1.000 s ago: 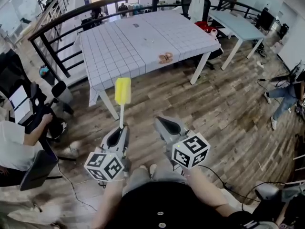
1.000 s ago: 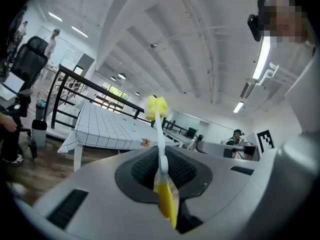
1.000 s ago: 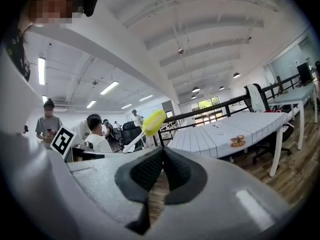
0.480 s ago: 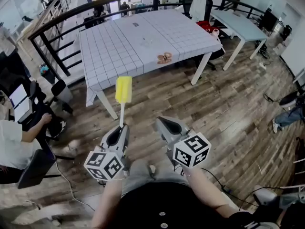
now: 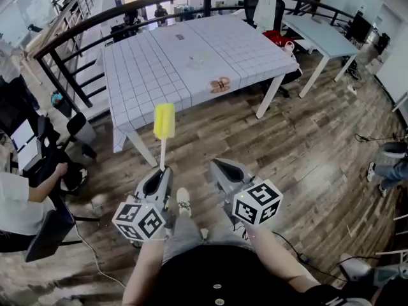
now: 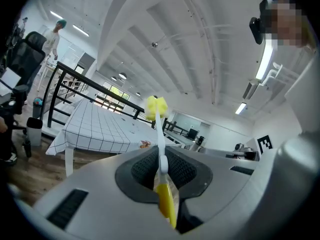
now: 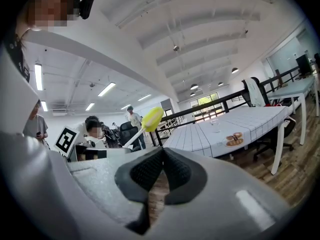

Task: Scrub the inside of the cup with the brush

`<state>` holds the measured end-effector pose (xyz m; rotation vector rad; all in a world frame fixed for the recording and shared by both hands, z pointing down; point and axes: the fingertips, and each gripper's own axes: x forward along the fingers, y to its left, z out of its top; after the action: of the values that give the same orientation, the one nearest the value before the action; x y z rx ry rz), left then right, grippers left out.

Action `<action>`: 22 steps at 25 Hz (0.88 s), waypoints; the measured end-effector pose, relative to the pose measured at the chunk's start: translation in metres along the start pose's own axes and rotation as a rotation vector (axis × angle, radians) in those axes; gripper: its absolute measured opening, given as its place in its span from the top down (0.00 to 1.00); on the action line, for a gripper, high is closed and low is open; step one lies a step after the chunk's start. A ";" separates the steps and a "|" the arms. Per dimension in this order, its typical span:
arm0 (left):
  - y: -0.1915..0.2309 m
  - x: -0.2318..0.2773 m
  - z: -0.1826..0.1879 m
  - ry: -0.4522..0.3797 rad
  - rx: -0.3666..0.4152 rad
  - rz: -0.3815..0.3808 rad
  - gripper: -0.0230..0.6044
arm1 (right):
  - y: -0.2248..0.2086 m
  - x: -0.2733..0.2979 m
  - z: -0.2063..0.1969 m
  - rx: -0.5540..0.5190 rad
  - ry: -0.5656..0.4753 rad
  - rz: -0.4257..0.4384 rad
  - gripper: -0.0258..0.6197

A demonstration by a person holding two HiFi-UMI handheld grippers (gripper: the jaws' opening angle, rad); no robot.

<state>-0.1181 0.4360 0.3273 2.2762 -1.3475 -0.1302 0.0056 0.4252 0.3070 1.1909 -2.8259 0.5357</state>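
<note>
The left gripper's [image 5: 160,174] jaws clamp the brush [image 5: 164,121] handle, yellow head upright for scrubbing. The right gripper's [image 5: 218,167] jaws are closed on nothing. Both are well short of the counter [image 5: 146,69] bearing the cup [image 7: 214,124].

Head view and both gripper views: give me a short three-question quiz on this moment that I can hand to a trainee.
1. True or false: the head of the brush is touching the checked table.
2. Which claw holds the brush? A. the left claw. B. the right claw. C. both together.
3. Fill in: the right claw's jaws are ____ (open or shut), with nothing between them.

Key: 1 false, it is held in the air short of the table; 2 A; 3 shut.
</note>
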 end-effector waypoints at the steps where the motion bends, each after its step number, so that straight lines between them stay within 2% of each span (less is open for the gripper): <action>1: 0.005 0.007 0.004 0.002 0.001 -0.004 0.89 | -0.005 0.007 0.003 0.002 -0.002 -0.006 0.96; 10: 0.052 0.080 0.030 0.014 0.012 -0.047 0.89 | -0.062 0.076 0.020 0.006 -0.045 -0.056 0.96; 22: 0.133 0.172 0.103 0.059 0.042 -0.121 0.89 | -0.115 0.194 0.066 0.019 -0.076 -0.143 0.96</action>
<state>-0.1700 0.2009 0.3251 2.3782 -1.1935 -0.0753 -0.0442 0.1959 0.3103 1.4325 -2.7740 0.5203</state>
